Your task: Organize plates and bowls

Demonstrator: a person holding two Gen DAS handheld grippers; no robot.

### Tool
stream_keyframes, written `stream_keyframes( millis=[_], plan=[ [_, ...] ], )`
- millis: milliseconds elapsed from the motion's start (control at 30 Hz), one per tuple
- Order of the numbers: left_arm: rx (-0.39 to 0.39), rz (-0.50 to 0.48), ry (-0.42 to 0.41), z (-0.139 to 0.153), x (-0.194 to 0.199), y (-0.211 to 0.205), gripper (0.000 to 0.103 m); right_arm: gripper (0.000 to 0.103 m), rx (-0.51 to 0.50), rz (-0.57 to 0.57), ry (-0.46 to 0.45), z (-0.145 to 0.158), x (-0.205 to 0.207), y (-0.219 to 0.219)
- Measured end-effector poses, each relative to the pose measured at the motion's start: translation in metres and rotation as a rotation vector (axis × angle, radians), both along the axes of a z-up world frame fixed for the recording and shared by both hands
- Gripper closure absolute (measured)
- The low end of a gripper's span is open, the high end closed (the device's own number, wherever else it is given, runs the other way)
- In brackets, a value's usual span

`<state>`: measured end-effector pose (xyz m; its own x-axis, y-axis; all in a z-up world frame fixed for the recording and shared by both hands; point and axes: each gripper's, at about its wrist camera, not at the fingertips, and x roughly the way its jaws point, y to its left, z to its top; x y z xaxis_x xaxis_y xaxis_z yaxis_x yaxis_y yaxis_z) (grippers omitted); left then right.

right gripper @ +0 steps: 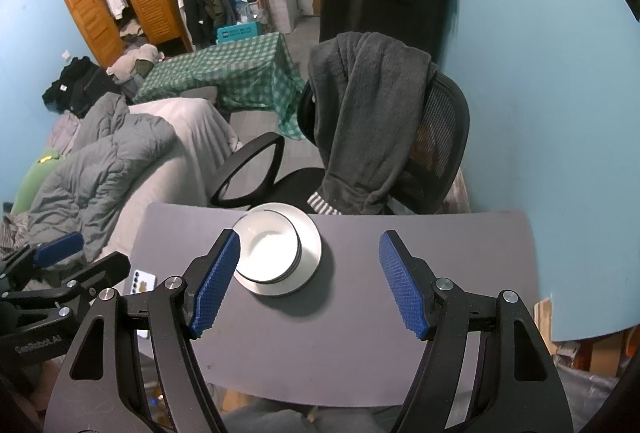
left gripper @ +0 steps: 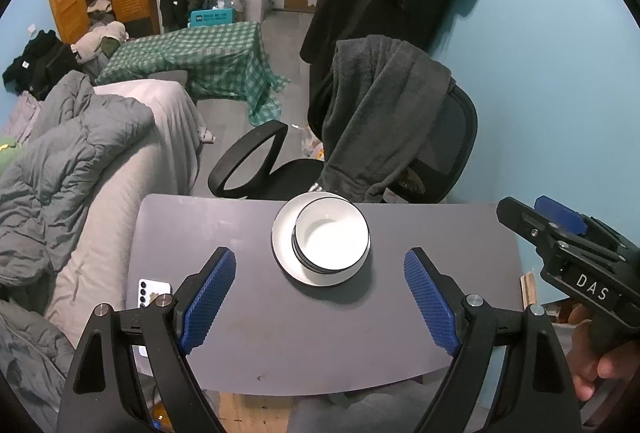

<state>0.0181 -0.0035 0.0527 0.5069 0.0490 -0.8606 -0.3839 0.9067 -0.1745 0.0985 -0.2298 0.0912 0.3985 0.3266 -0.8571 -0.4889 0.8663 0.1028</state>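
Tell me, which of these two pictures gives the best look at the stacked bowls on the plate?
The left wrist view. There the bowls sit unobstructed on the plate, midway between the open jaws, with the stacked rims visible at the side. In the right wrist view, the bowls are left of centre, and a blue finger covers their left edge.

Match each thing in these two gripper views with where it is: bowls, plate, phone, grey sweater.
Things:
1. bowls
2. plate
3. phone
4. grey sweater

Places:
A. draped over the office chair
B. flat on the table, under the bowls
C. at the table's left edge
D. stacked on the plate

Pairs: 1-D, 2-B, 3-C, 4-A
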Motion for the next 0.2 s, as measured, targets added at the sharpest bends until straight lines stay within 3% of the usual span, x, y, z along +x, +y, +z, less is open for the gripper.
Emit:
stream_keyframes(
  millis=[200],
  plan=[
    [0.008, 0.0, -0.005, 0.0014, -0.0001, -0.0021, 0.016, 0.031, -0.001, -0.001, 0.0, 0.0001, -0.0004, 0.0004]
  ],
)
